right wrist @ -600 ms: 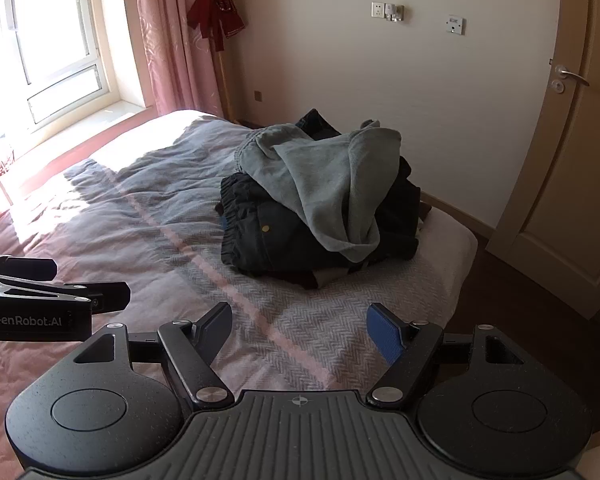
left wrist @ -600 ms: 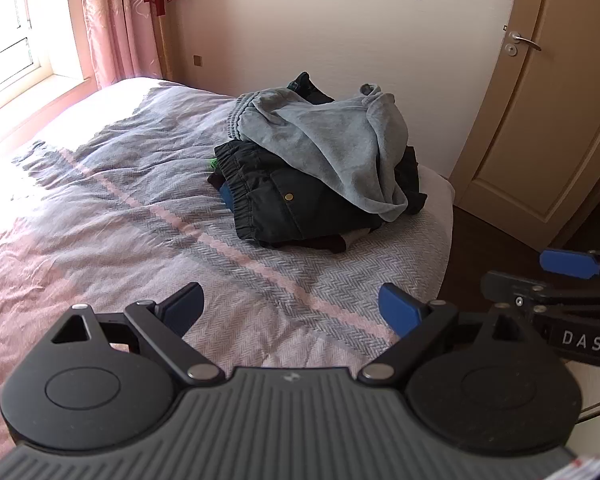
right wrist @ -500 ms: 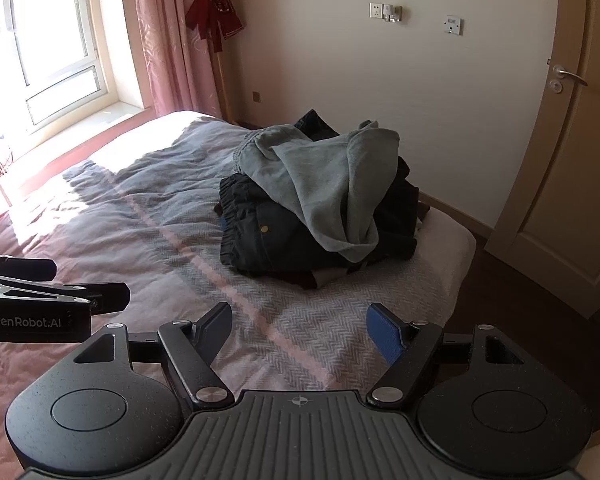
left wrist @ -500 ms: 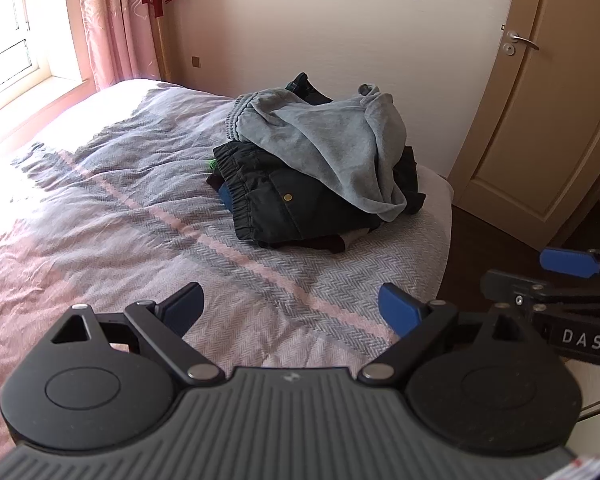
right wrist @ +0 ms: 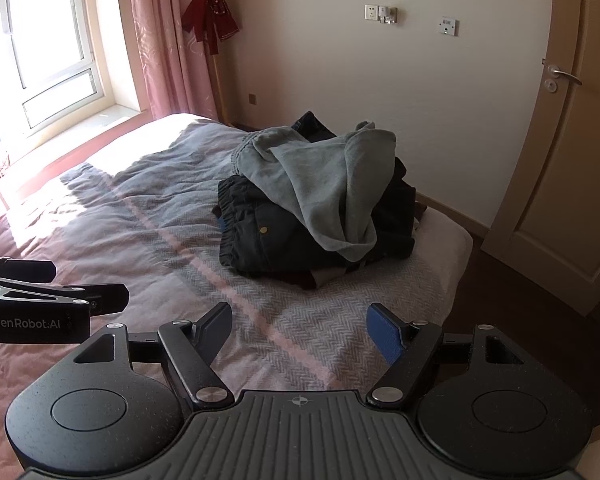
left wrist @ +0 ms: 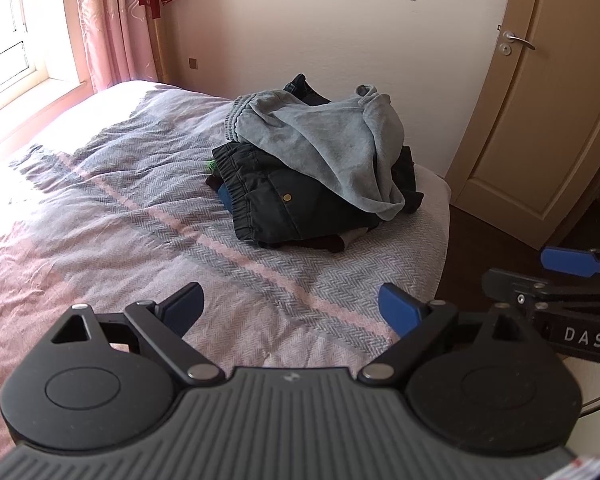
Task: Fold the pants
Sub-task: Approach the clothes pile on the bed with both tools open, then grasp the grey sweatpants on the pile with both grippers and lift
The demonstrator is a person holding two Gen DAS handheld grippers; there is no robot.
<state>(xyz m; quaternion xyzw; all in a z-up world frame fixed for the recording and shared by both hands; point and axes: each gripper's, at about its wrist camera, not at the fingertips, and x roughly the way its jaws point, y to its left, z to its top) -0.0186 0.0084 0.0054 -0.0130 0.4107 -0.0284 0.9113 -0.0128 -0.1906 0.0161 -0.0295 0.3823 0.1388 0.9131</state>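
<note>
A heap of clothes lies at the far right corner of the bed. On top are crumpled grey sweatpants (left wrist: 324, 140) (right wrist: 320, 176), draped over dark pants with a brass button (left wrist: 284, 204) (right wrist: 260, 232). My left gripper (left wrist: 292, 308) hangs open above the bedspread, well short of the heap, with nothing between its blue pads. My right gripper (right wrist: 300, 328) is open too, empty, and equally far from the clothes. Each gripper shows at the edge of the other's view: the right one (left wrist: 560, 280), the left one (right wrist: 52, 292).
The bed carries a grey and pink herringbone spread (left wrist: 120, 216) (right wrist: 140, 224). Its right edge drops to a dark floor (right wrist: 500, 280). A beige door (left wrist: 540, 112) stands to the right, a window with pink curtains (right wrist: 164, 40) to the left, a pale wall behind.
Both grippers have tipped slightly, so the heap sits a little lower and more central in each view. Neither jaw has moved and nothing was touched.
</note>
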